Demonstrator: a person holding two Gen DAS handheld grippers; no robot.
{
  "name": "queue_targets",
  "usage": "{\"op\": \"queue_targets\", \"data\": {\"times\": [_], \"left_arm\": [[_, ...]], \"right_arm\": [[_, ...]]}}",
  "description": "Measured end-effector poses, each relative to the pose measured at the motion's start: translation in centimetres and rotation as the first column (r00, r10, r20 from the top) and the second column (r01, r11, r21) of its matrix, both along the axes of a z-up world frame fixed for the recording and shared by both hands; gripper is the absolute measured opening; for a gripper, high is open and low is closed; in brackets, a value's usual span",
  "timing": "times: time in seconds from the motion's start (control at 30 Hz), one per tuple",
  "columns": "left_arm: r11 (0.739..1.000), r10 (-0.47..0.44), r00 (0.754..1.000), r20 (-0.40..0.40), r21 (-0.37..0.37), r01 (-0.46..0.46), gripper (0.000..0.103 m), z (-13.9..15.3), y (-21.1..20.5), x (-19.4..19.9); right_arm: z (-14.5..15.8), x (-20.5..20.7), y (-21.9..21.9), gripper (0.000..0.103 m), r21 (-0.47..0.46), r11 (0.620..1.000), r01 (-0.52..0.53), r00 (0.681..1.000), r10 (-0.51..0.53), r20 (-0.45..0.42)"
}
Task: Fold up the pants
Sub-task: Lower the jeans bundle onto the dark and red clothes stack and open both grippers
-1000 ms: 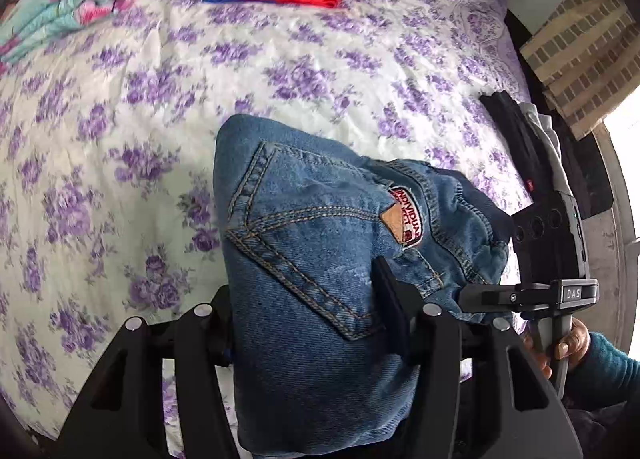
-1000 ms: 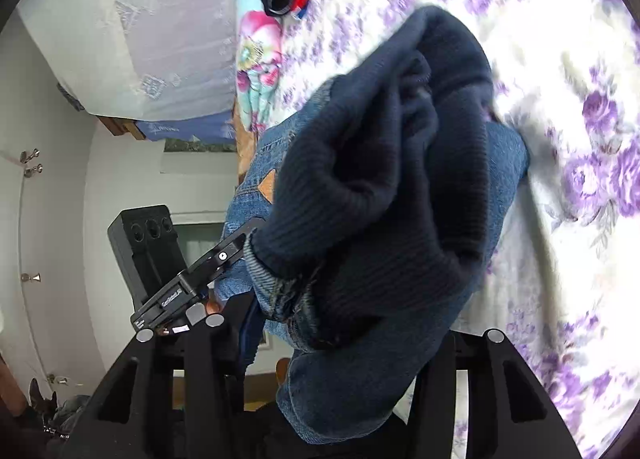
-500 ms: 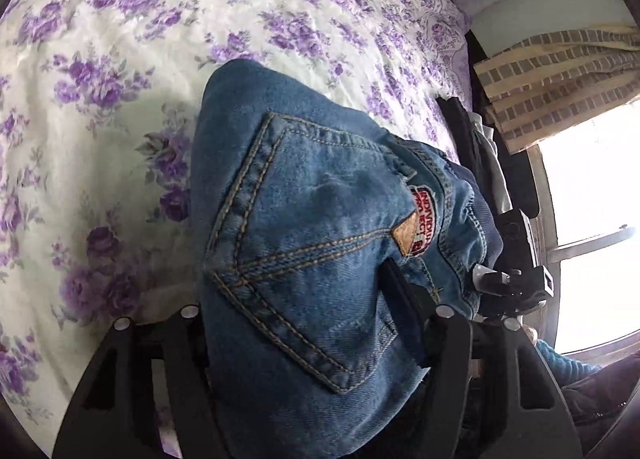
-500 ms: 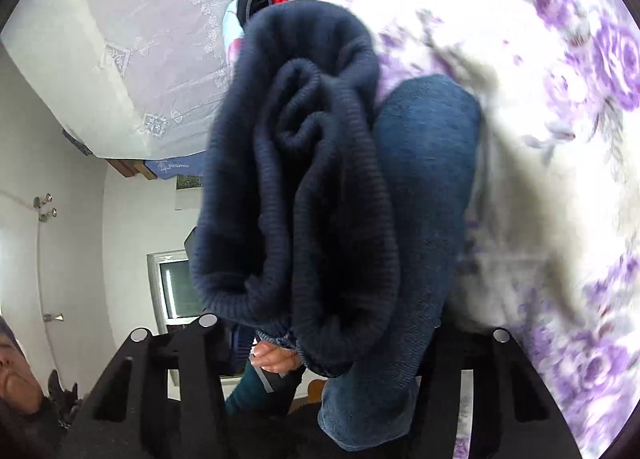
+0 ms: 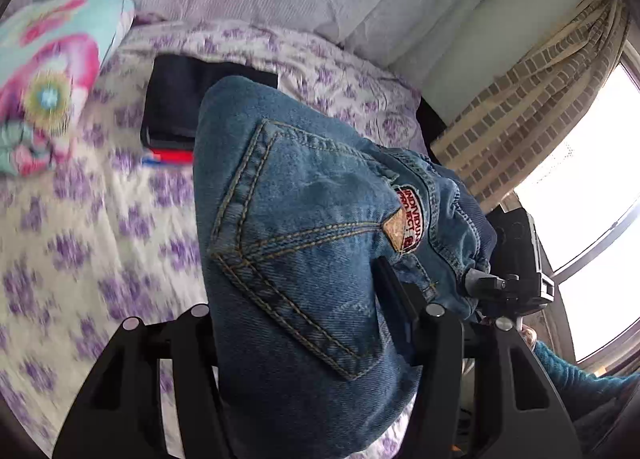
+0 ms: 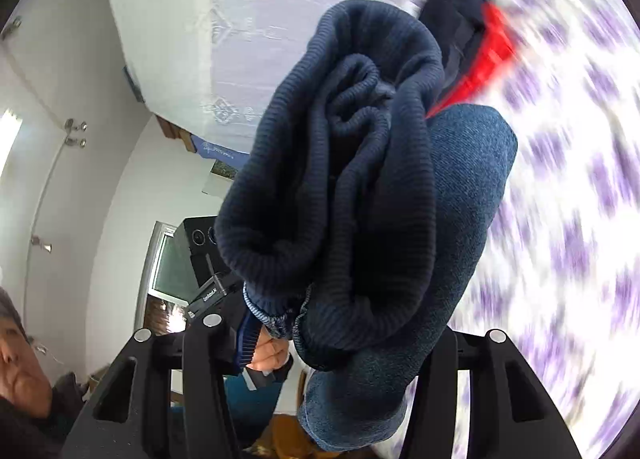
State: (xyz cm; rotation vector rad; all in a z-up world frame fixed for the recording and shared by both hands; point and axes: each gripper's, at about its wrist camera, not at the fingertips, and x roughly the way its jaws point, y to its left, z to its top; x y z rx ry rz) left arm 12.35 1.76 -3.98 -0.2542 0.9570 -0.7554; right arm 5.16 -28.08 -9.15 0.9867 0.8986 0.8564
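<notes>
**Folded jeans held between both grippers above the bed**

Your left gripper (image 5: 316,323) is clamped on the folded blue jeans (image 5: 304,227). The denim bundle fills the gap between its two black fingers, and the right-hand finger (image 5: 394,299) presses into the cloth just below the back pocket's stitched corner. The red and tan label (image 5: 408,219) sits at about 2 o'clock from that finger. The jaws have just closed a little further on the cloth.

Your right gripper (image 6: 332,335) grips the other end of the same bundle, where the dark ribbed knit lining (image 6: 340,163) rolls out of the denim and bulges up toward 12 o'clock. Its jaws too have just closed a little on the fabric.

The jeans are lifted clear of the purple-flowered bedspread (image 5: 80,243), which spreads from 9 to 12 o'clock in the left view. A stack of folded clothes, dark on top with red beneath (image 5: 176,107), lies at 11 o'clock behind the jeans. A bright floral pillow (image 5: 48,83) sits at 10 o'clock. The brick-patterned curtain (image 5: 532,107) hangs at 2 o'clock beside the window.
</notes>
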Motion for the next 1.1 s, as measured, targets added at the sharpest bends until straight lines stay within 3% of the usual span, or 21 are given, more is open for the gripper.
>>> {"op": "queue_targets", "data": {"times": [0.2,0.33,0.47,0.7,0.77,0.8,0.87,1.1], "left_arm": [[0.998,0.022,0.99,0.142,0.05,-0.03,0.056,7.9,-0.9,12.2],[0.997,0.046,0.988,0.15,0.049,-0.054,0.057,8.7,-1.1,19.7],[0.997,0.064,0.994,0.084,0.024,-0.067,0.058,5.1,-0.6,25.5],[0.992,0.086,0.995,-0.051,0.102,-0.081,0.058,-5.5,-2.4,31.4],[0.988,0.097,0.989,-0.111,0.13,-0.083,0.062,-8.8,-3.0,32.5],[0.985,0.11,0.99,-0.093,0.144,-0.096,0.069,-9.9,-3.3,32.7],[0.983,0.126,0.991,-0.047,0.139,-0.119,0.076,-10.7,-3.4,32.6],[0.986,0.138,0.988,-0.072,0.099,-0.13,0.083,-11.5,-2.8,33.6]], "right_arm": [[7.4,13.9,0.5,0.052,-0.064,0.998,0.007,0.989,0.003,0.148],[9.0,22.6,2.0,0.052,-0.091,0.996,0.027,0.985,-0.012,0.17],[6.0,27.7,1.5,0.052,-0.113,0.993,0.036,0.99,-0.02,0.143],[-2.8,33.3,0.7,0.051,-0.195,0.979,0.051,0.999,-0.051,0.006],[-5.5,34.1,0.3,0.051,-0.246,0.967,0.069,0.996,-0.081,-0.042],[-6.4,34.4,0.2,0.051,-0.272,0.959,0.076,0.995,-0.092,-0.044],[-7.6,34.6,-0.3,0.048,-0.249,0.964,0.091,0.994,-0.105,-0.042],[-7.7,34.2,-0.4,0.052,-0.245,0.965,0.089,0.996,-0.091,0.0]]}}
